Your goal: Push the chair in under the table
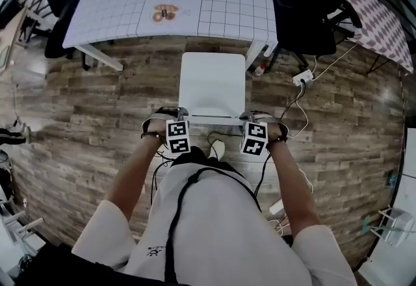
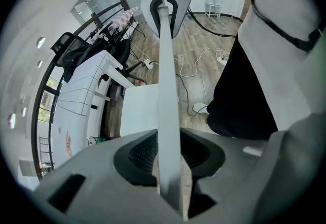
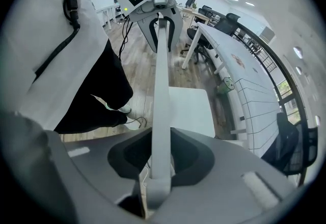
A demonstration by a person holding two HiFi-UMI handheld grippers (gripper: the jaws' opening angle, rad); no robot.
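The push is under way but not finished. The chair [image 1: 212,86] stands in the middle of the head view with its white seat fully exposed. Only the seat's far edge has reached the near edge of the tabletop [image 1: 130,5], which fills the upper part of the frame.

The left tongs [image 1: 181,114] and right tongs [image 1: 246,116] sit at the lower corners of the seat, one at each end of the chair's back rail. In the left gripper view the rail [image 2: 167,85] runs up the centre of the frame and drops straight between the left tongs [image 2: 170,169]. They are partly closed and clamped on it. The right gripper view shows the same: the rail [image 3: 161,80] passes down into the right tongs [image 3: 158,167], which are narrowed onto it with nothing else between them. Each pair of tongs therefore holds one end of the same rail, with the seat beyond them on the side towards the tabletop.

Judging from this, the next move is a straight, even shove from both hands towards the top of the frame, so the seat slides under the tabletop without twisting. The table leg [image 1: 258,56] stands just right of the seat's far corner, with a small bottle [image 1: 260,71] beside it, so that side needs watching. Cables [image 1: 292,106] trail on the floor to the right.
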